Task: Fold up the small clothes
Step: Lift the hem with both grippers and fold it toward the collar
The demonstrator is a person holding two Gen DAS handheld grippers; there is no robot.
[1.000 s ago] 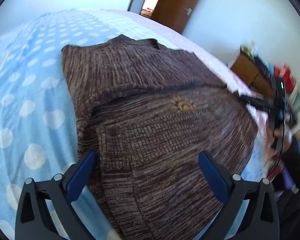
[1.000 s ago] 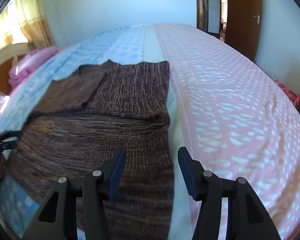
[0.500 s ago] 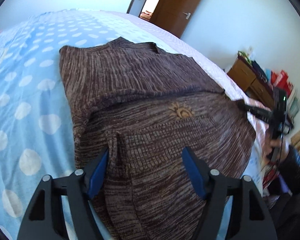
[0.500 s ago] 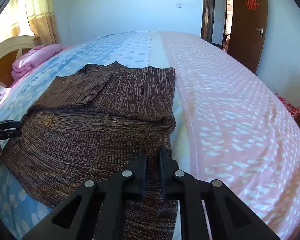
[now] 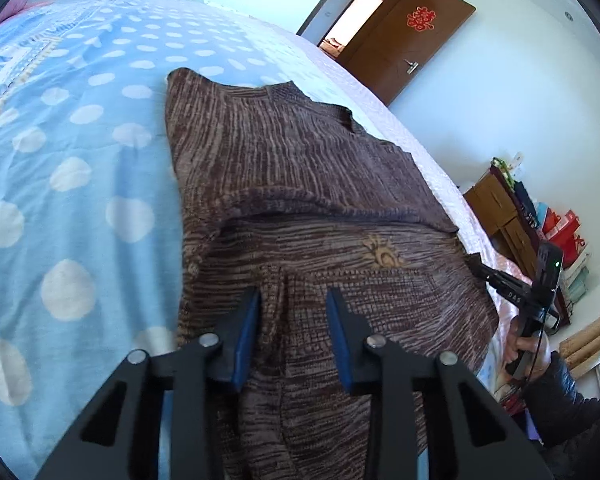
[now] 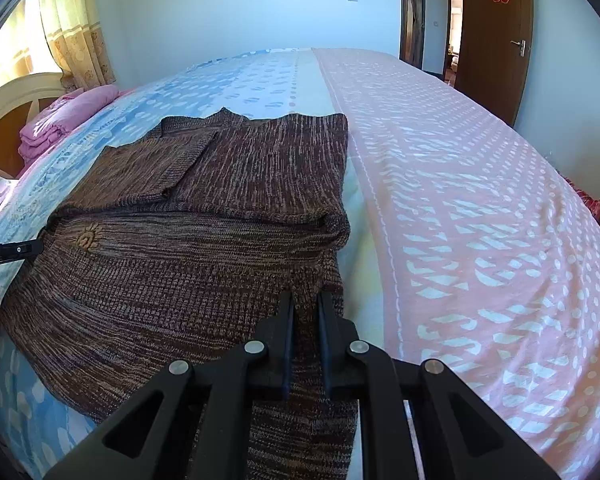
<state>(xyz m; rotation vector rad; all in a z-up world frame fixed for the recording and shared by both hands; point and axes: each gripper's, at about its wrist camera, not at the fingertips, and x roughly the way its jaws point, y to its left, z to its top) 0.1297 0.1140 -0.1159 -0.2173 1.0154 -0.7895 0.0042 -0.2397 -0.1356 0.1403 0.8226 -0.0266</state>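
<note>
A brown knitted sweater lies flat on the bed with both sleeves folded across its chest; a small orange sun emblem shows on its lower part. My left gripper sits on the sweater's near left part, its blue-padded jaws half closed around a raised ridge of knit. My right gripper is shut on a pinch of the sweater near its right hem corner. The right gripper also shows in the left wrist view, and the left one in the right wrist view.
The bed has a blue polka-dot cover on one half and a pink patterned cover on the other. Pink folded bedding lies by the headboard. A brown door and cluttered wooden furniture stand beyond the bed.
Both grippers came down onto the sweater's near edge and narrowed. The right one closed on the knit; the left one went from wide open to half closed around a ridge.
</note>
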